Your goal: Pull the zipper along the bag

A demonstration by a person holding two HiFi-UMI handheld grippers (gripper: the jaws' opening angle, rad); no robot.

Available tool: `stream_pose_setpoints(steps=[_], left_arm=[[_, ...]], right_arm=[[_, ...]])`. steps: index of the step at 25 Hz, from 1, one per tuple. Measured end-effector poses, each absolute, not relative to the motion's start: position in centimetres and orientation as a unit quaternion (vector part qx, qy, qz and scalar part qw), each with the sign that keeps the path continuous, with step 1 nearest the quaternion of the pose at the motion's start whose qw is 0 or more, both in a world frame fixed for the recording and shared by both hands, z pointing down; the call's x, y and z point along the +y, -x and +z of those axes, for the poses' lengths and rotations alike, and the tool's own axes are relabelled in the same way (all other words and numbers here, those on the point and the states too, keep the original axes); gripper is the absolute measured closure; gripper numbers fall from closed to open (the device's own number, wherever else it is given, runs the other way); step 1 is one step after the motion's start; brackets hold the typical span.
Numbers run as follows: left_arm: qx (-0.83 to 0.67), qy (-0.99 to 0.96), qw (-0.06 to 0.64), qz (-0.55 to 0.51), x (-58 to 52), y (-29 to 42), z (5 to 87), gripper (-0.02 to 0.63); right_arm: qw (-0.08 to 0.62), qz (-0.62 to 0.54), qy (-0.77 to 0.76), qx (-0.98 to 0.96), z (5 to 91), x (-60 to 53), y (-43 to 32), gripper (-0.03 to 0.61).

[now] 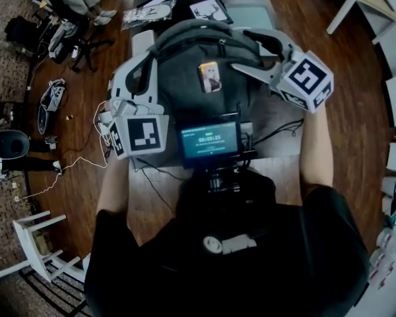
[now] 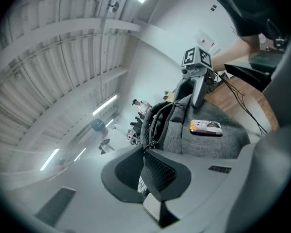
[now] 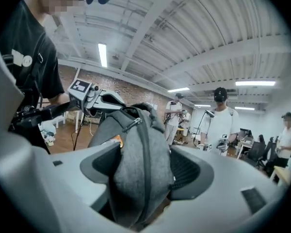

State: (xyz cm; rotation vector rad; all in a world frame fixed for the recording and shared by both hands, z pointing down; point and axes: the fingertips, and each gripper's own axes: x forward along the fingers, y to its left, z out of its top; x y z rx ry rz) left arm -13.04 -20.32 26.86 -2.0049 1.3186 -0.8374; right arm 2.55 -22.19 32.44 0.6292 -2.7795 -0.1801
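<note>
Grey cloth fills most of what I see. The bag (image 1: 191, 78) stands upright on the table (image 1: 277, 121), right in front of the person who holds my two grippers. One gripper is on each side of it.

My left gripper (image 2: 148, 152) is at the bag's left side. Its jaws are squeezed tight together, and the small metal zipper pull (image 2: 149, 144) sits right at their tips, pinched between them. From the pull the zip runs up in a curve over the top of the bag. A dark gap shows along that curve.

My right gripper (image 3: 144, 163) is at the bag's right side. Its jaws stand wide, and a thick fold of the grey cloth is packed in between them. The cloth reaches from one pad to the other, so this gripper is holding the bag by its side.

A little card (image 1: 210, 76) with a picture on it is on the front of the bag. A small screen (image 1: 209, 139) glows just below the bag, between the two marker cubes. The floor (image 1: 330, 78) around the table is brown wood. Past the bag, in the right gripper view, a person in a white shirt (image 3: 223, 123) stands well away.
</note>
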Motion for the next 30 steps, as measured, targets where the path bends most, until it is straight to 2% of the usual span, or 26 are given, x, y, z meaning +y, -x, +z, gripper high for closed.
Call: stream_pose_setpoints(steps=[3,6,8,9,10,13,15,17,18,19,20,22,23,24,26,30], left_arm=[[0.499,0.757,0.276,-0.319,-21.3,12.0,26.5,0.604],[0.494,0.826,0.203,-0.182,-21.1,8.2,21.7,0.615],[0.516,0.802,0.255,-0.163,-21.2,7.4,17.7,0.615],[0.532,0.786,0.276,-0.152,-21.3,8.4,16.8,0.615],[0.547,0.784,0.264,-0.129,-21.2,10.4,16.9,0.615],[0.58,0.794,0.168,-0.071,-20.7,18.0,20.0,0.611],[0.59,0.794,0.138,-0.058,-20.2,20.1,22.4,0.605],[0.586,0.796,0.133,-0.076,-19.2,20.2,24.5,0.534],[0.58,0.798,0.137,-0.089,-18.7,20.0,25.3,0.528],[0.574,0.801,0.139,-0.1,-18.4,19.8,26.1,0.475],[0.567,0.805,0.138,-0.106,-18.2,19.7,26.8,0.449],[0.554,0.816,0.129,-0.105,-18.1,19.5,27.9,0.449],[0.549,0.821,0.126,-0.098,-18.0,19.3,28.2,0.449],[0.542,0.826,0.125,-0.09,-17.9,19.2,28.3,0.447],[0.524,0.839,0.126,-0.076,-17.3,18.8,28.4,0.367],[0.483,0.868,0.106,-0.047,-14.7,18.3,28.4,0.256]], right_arm=[[0.169,-0.079,-0.234,-0.954,32.8,-22.4,-2.0,0.239],[0.162,-0.093,-0.218,-0.958,31.8,-21.1,0.0,0.242],[0.174,-0.113,-0.222,-0.953,31.1,-20.6,1.2,0.227],[0.191,-0.129,-0.233,-0.945,31.3,-20.6,1.1,0.227],[0.202,-0.141,-0.244,-0.938,31.7,-20.7,0.7,0.232],[0.173,-0.153,-0.242,-0.942,31.8,-20.2,0.1,0.232],[0.158,-0.19,-0.227,-0.942,31.0,-19.2,-0.1,0.232],[0.153,-0.227,-0.223,-0.936,30.1,-18.2,-0.6,0.241],[0.153,-0.239,-0.224,-0.932,29.8,-17.9,-0.7,0.25],[0.155,-0.254,-0.227,-0.927,29.4,-17.9,-0.8,0.254],[0.158,-0.272,-0.231,-0.921,29.2,-18.0,-0.9,0.273],[0.161,-0.308,-0.229,-0.909,28.8,-18.1,-0.8,0.352],[0.165,-0.321,-0.22,-0.906,28.6,-18.1,-0.5,0.362],[0.174,-0.332,-0.207,-0.904,28.3,-17.9,-0.2,0.36],[0.196,-0.366,-0.169,-0.894,27.1,-16.8,0.9,0.36],[0.235,-0.456,-0.039,-0.857,25.1,-13.2,6.1,0.362]])
